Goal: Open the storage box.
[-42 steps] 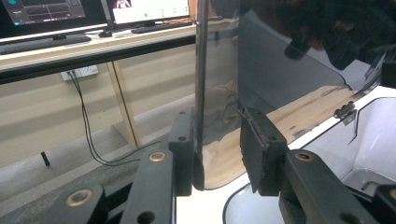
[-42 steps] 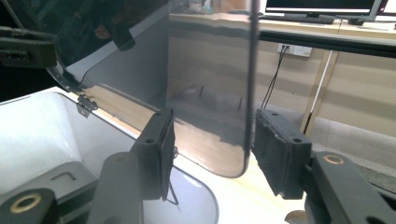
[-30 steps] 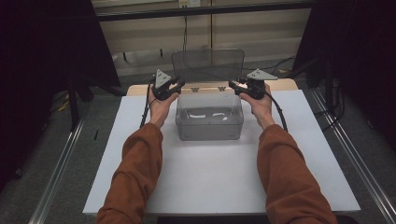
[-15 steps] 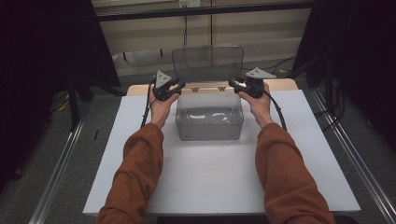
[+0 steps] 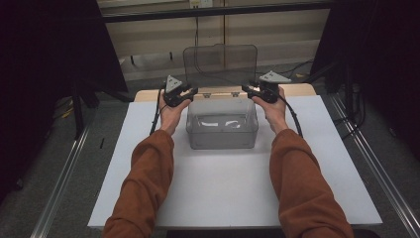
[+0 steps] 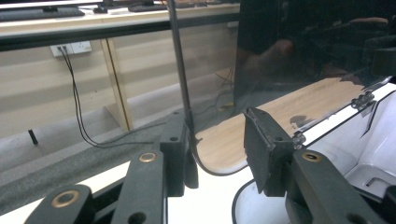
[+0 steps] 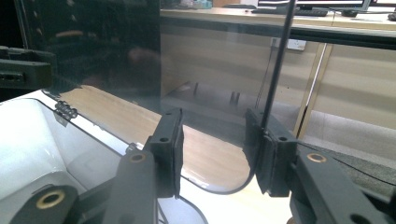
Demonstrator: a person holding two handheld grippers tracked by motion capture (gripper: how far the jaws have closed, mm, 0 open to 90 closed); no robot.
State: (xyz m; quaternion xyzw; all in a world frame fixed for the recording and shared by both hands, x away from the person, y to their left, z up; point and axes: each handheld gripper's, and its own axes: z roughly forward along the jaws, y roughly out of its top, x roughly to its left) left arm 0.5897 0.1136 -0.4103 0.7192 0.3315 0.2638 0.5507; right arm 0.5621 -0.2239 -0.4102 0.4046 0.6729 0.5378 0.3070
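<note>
Behind the bench (image 5: 148, 198) ran a pale wall with a socket and dangling cables. On the bench's white top, toward its far edge, stood a clear plastic box (image 5: 222, 130), and its see-through lid (image 5: 220, 64) was swung up on the back hinges, standing upright. My two hands reached in from below, one at each side of that lid. My left gripper (image 5: 190, 93) straddled the lid's left edge; its jaws had just been opening, one pad lay against the edge and the other stood clear of it. My right gripper (image 5: 247, 89) straddled the lid's right edge, one pad along the edge, the other apart, so the jaws gaped loosely around it.
</note>
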